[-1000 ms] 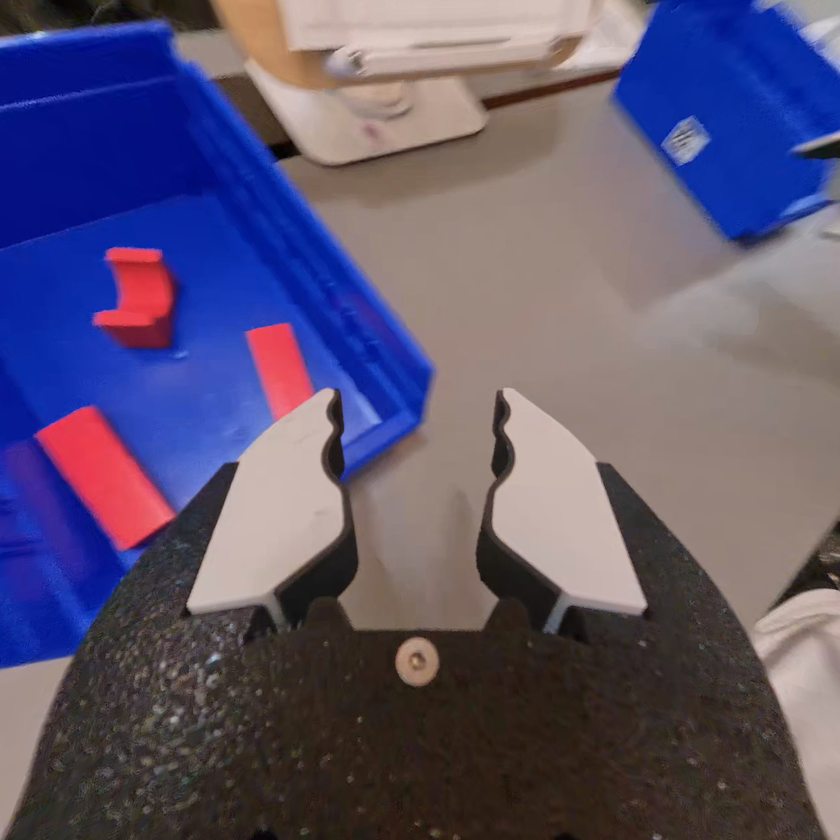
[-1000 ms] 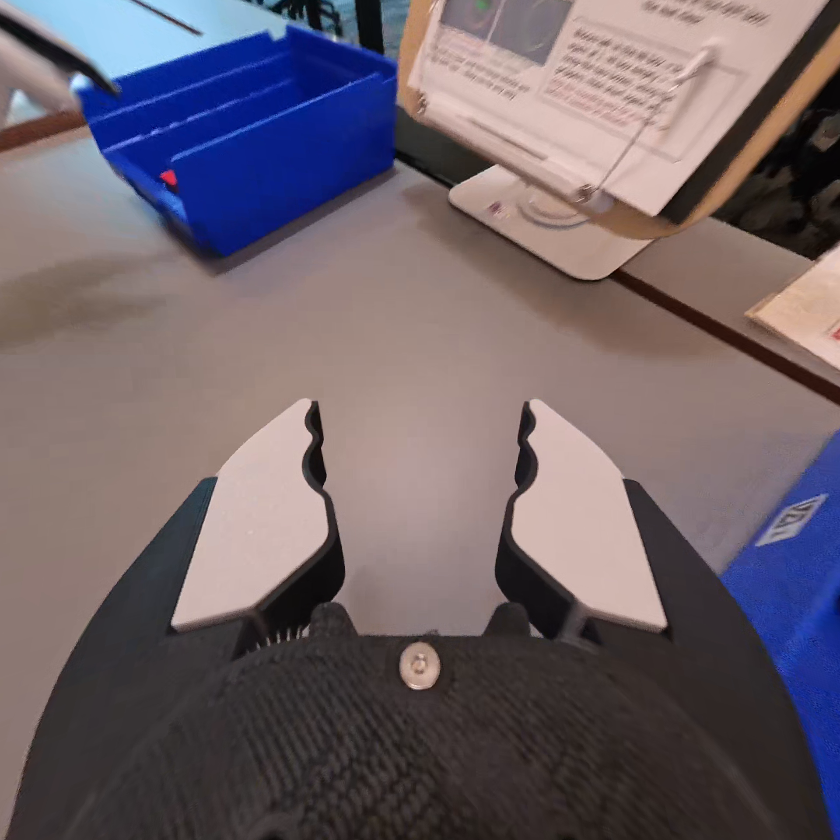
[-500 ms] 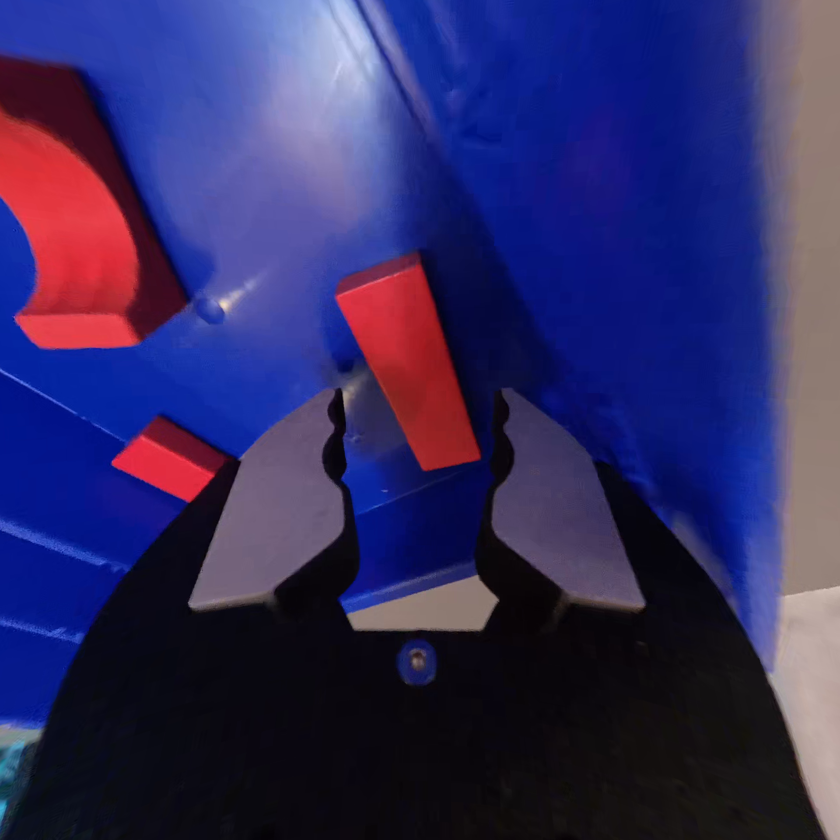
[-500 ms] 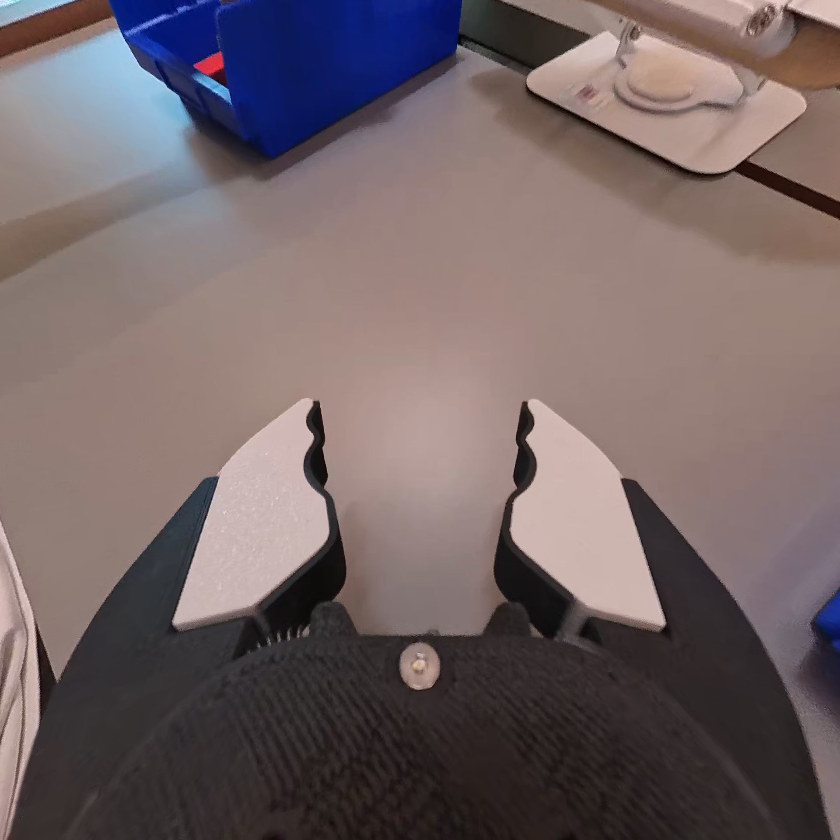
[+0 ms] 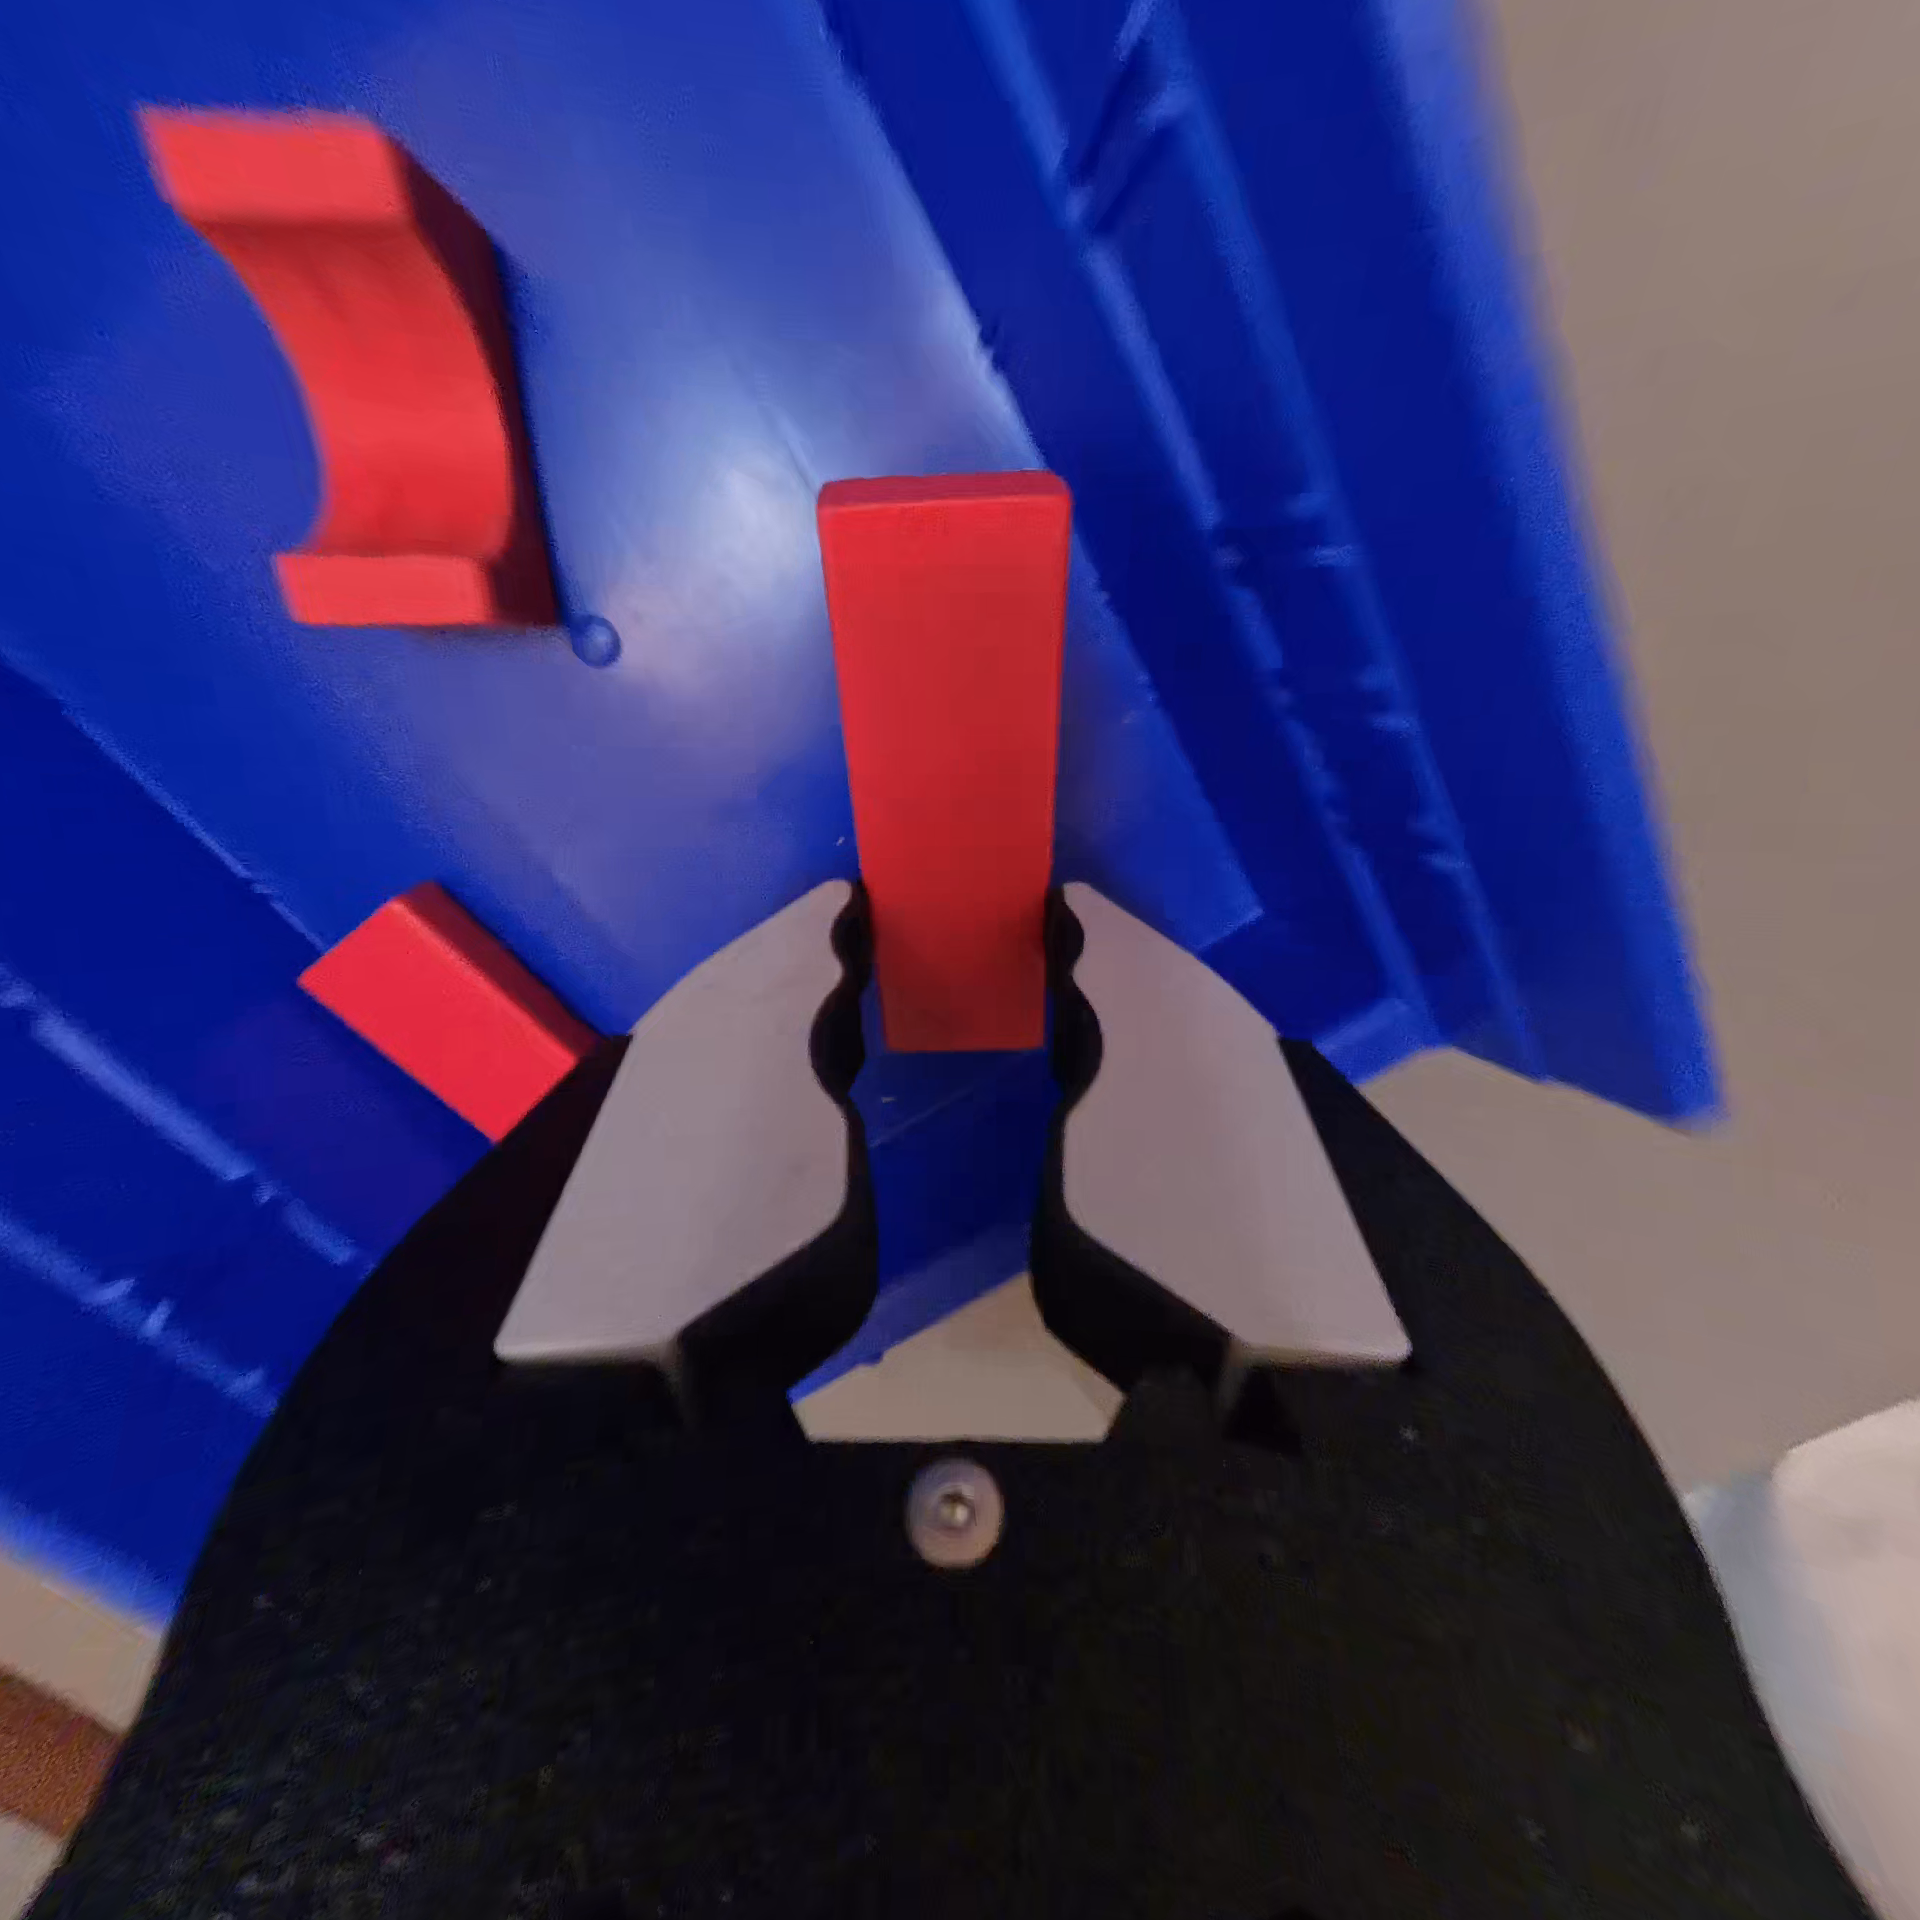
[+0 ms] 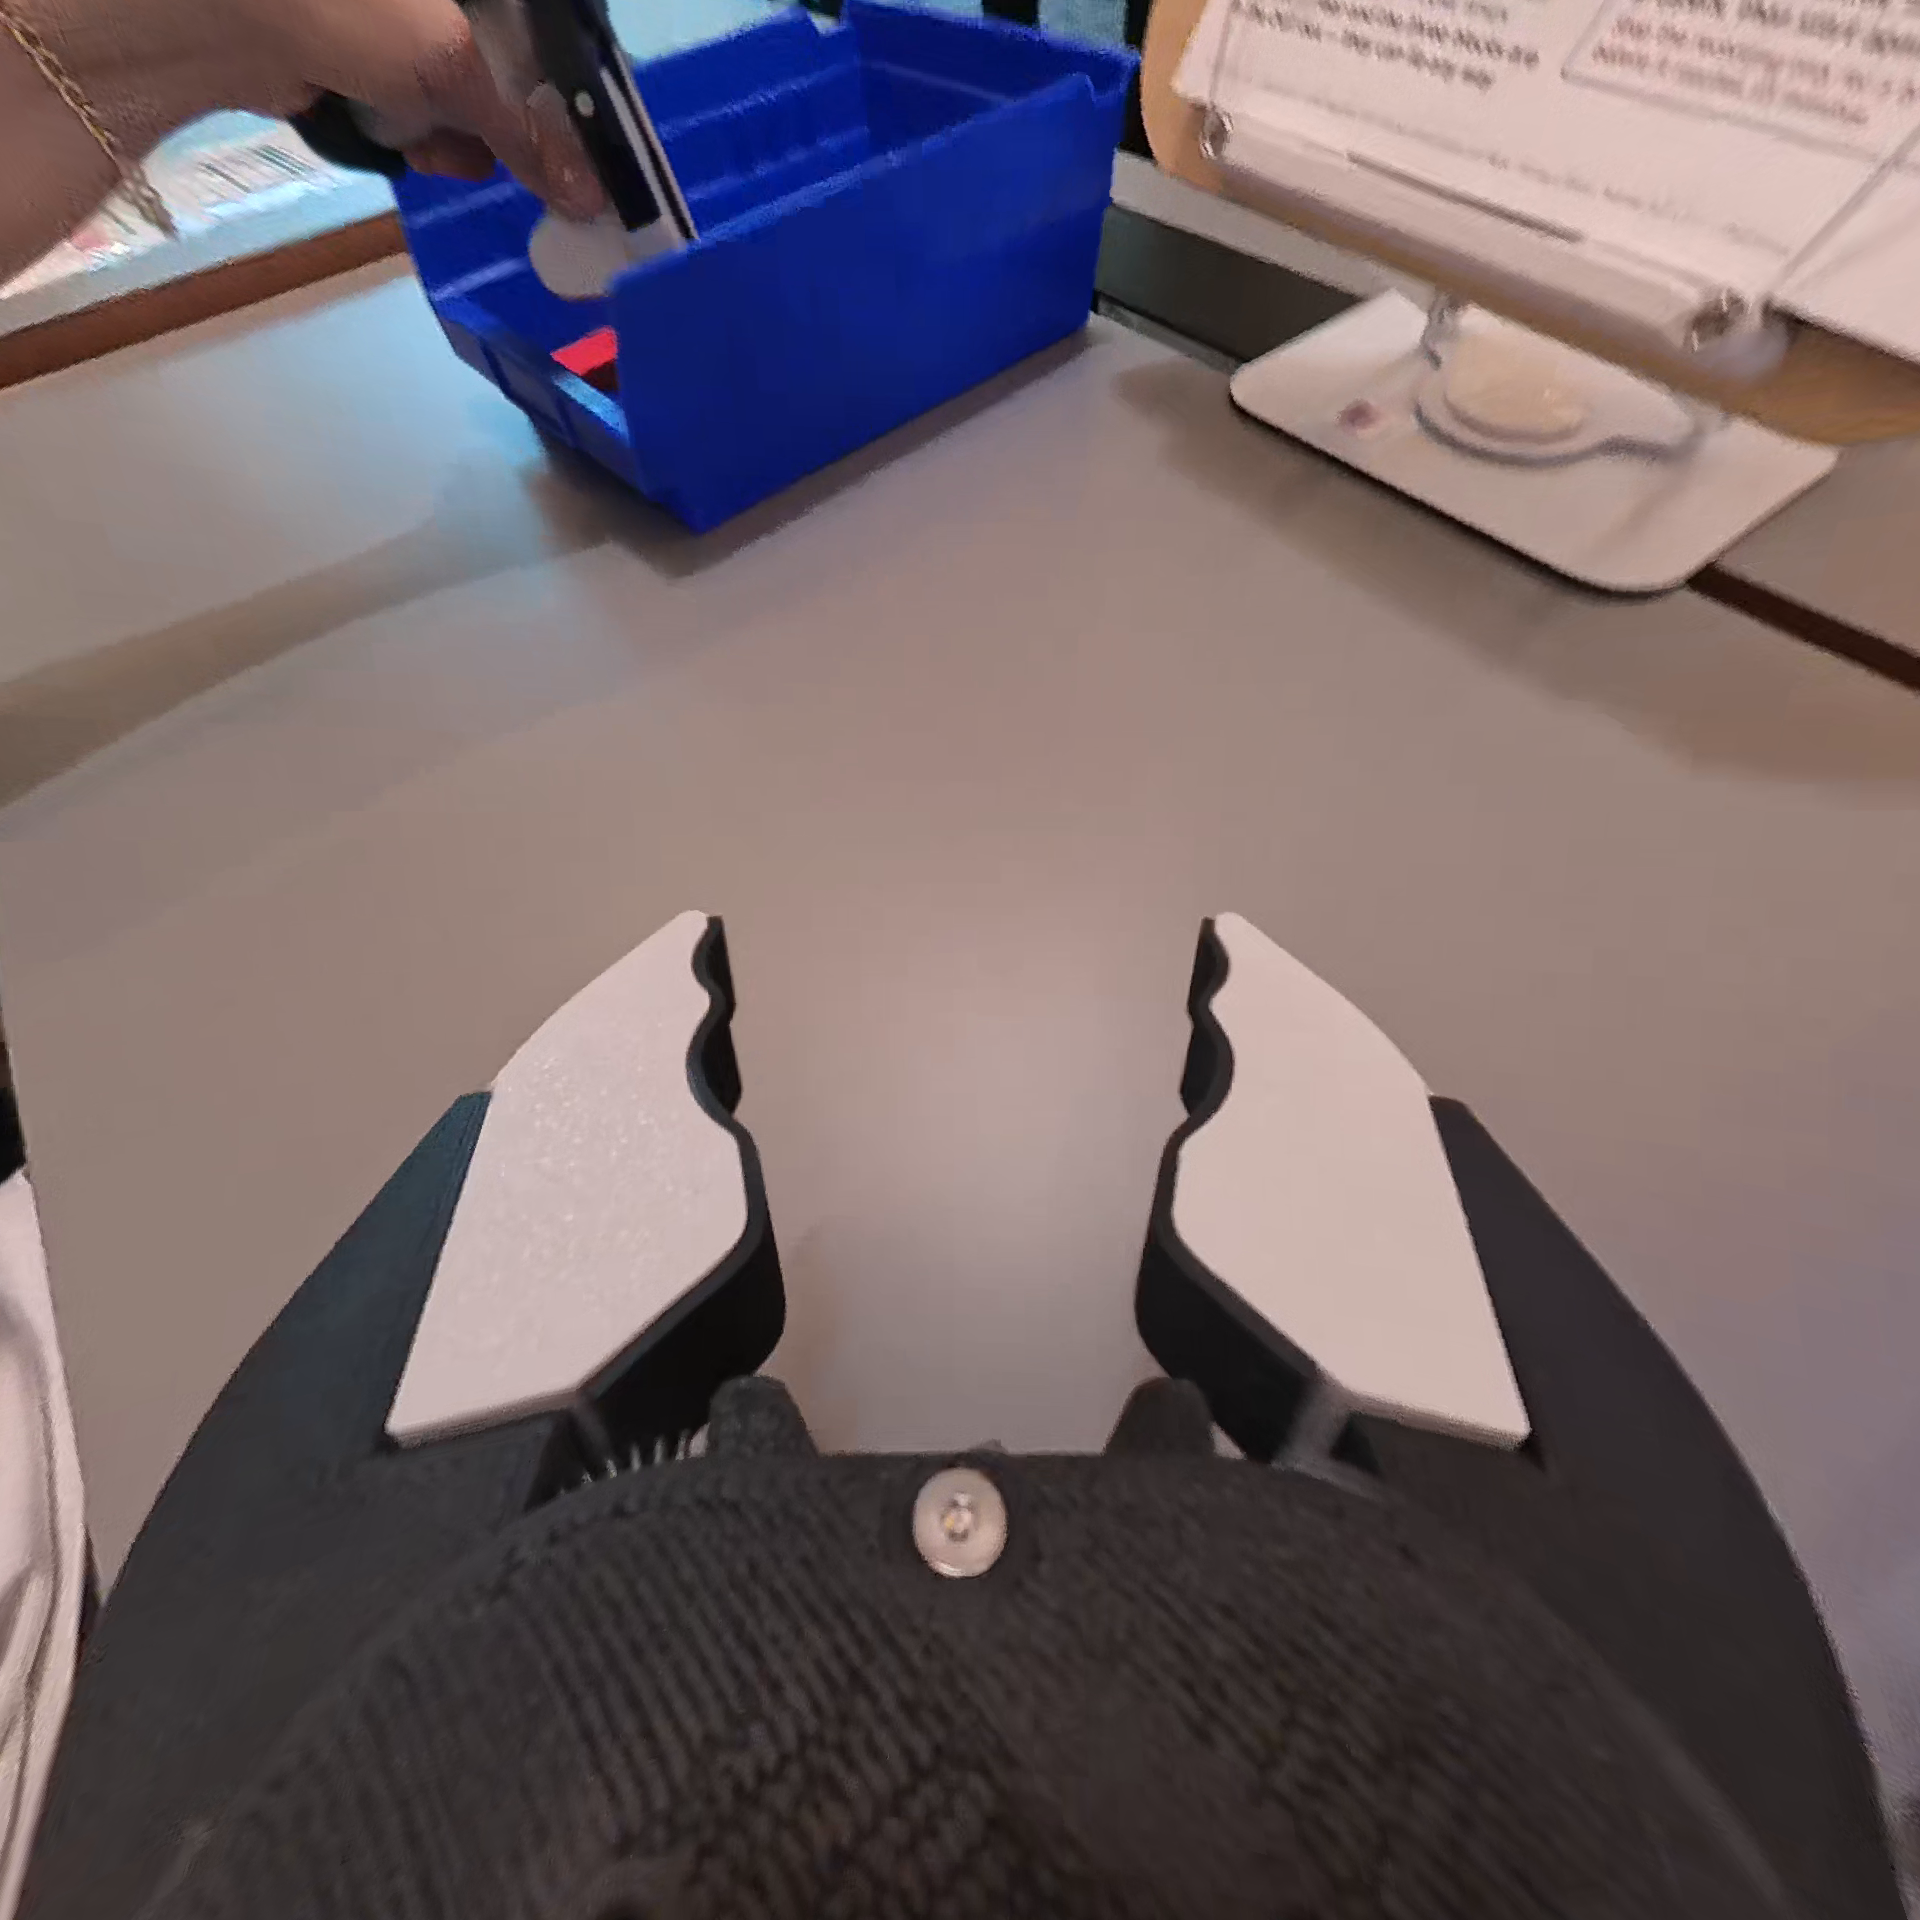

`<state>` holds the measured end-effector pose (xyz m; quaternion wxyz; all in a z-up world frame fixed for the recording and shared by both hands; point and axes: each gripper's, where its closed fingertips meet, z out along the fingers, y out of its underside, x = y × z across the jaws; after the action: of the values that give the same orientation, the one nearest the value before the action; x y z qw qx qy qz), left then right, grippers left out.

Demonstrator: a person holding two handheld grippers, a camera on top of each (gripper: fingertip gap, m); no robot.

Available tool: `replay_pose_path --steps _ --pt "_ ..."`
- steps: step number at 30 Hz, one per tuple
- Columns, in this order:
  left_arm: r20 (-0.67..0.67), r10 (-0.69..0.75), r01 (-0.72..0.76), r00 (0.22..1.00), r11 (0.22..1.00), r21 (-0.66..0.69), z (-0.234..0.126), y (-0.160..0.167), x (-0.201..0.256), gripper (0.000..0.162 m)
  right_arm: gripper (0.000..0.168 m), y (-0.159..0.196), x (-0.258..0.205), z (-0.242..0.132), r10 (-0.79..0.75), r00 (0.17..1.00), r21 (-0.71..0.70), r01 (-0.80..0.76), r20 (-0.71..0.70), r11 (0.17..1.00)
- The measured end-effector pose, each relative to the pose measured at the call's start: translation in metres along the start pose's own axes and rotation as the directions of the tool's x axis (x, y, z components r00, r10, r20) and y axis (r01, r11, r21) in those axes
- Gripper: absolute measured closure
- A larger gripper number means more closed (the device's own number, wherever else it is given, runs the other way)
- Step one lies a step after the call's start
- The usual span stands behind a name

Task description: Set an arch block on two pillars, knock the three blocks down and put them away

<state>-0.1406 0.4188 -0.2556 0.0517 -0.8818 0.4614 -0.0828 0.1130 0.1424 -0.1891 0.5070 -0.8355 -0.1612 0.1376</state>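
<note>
My left gripper (image 5: 951,914) is shut on a long red rectangular block (image 5: 948,727) inside a blue bin (image 5: 1195,520), gripping its near end. A red arch-shaped block (image 5: 384,374) lies on the bin floor to the upper left, and another red flat block (image 5: 447,1008) lies to the lower left. My right gripper (image 6: 961,940) is open and empty above the bare grey table (image 6: 987,748). In the right wrist view the blue bin (image 6: 831,312) stands far off, with a hand holding the left gripper (image 6: 592,156) inside it.
A white stand with a clipboard of papers (image 6: 1538,416) sits at the back right of the table. A brown table edge strip (image 6: 208,301) runs at the far left. White cloth (image 5: 1829,1621) shows at the lower right of the left wrist view.
My left gripper has closed on the long red block, which now stands straight between the fingers. The right gripper has tilted up, bringing the bin and stand back into view, still open.
</note>
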Motion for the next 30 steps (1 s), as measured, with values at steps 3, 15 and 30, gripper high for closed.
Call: replay_pose_path --steps 3,15,30 --pt "-0.066 0.067 -0.046 0.996 0.960 0.275 -0.051 -0.014 0.019 0.130 0.078 -0.026 -0.016 0.001 -0.051 0.993 0.079 0.043 0.109 0.996" --pt "-0.173 0.750 -0.259 0.638 0.421 0.869 -0.141 -0.003 0.257 0.130 0.094 -0.153 -0.062 -0.002 -0.317 0.866 0.362 0.175 0.386 0.916" --pt "-0.154 0.868 -0.324 0.473 0.334 0.885 -0.089 -0.003 0.335 0.130 0.126 -0.120 -0.086 -0.008 -0.441 0.723 0.264 0.353 0.532 0.898"
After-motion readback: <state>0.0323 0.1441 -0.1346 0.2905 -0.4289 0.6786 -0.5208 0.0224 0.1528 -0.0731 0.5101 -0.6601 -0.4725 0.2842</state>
